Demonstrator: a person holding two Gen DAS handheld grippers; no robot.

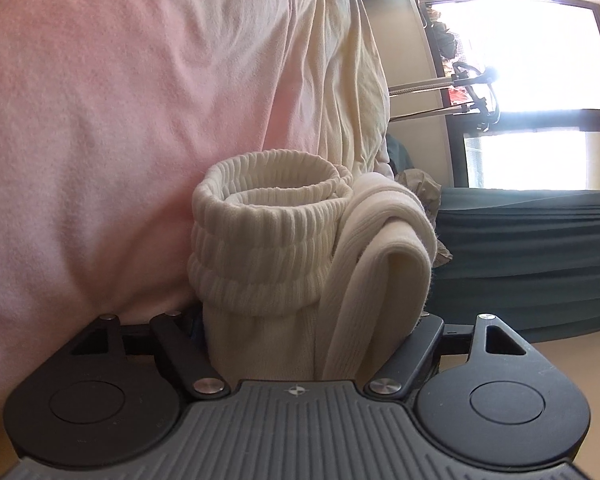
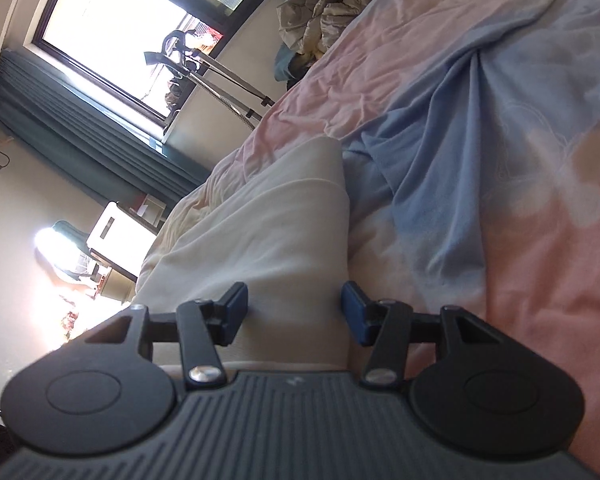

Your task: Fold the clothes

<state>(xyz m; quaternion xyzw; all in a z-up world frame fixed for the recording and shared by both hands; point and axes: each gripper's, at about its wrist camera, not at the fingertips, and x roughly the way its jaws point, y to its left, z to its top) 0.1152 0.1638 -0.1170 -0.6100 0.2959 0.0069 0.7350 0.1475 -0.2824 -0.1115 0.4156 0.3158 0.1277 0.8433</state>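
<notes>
We are looking at a bed (image 2: 520,240) wearing a pink and blue cover. A cream garment (image 2: 268,240) is lying on it, and a crumpled beige quilt (image 2: 320,8) is sitting at its far end.

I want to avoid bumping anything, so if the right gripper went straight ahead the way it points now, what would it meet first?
The right gripper already has the cream garment between its open jaws, so it would push further onto that cloth first. Beyond lies the pink and blue bedsheet; depth there is unclear.
</notes>
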